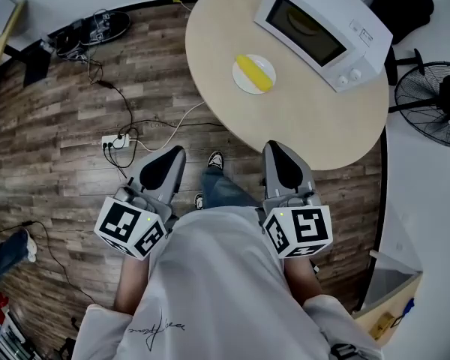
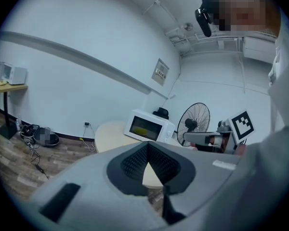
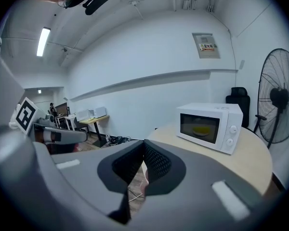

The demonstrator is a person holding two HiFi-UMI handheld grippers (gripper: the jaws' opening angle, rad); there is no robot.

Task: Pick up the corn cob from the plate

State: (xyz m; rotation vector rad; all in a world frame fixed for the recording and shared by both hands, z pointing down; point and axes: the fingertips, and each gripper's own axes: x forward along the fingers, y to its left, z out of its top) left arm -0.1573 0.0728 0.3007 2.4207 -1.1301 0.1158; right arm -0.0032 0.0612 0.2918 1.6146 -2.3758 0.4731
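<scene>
A yellow corn cob (image 1: 255,72) lies on a small white plate (image 1: 241,80) on the round beige table (image 1: 300,118), in front of the microwave. Both grippers hang close to my body, short of the table's near edge and well away from the plate. My left gripper (image 1: 175,153) is over the wooden floor, its jaws together and empty (image 2: 148,146). Just at the table's near rim sits my right gripper (image 1: 274,148), also shut with nothing in it (image 3: 143,143). Neither gripper view shows the plate or the cob; both look past the jaws at the table and microwave.
A white microwave (image 1: 322,28) stands on the table behind the plate. A black floor fan (image 1: 435,103) is to the right of the table. A power strip (image 1: 116,141) and cables lie on the wooden floor at left. My shoe (image 1: 215,160) shows below.
</scene>
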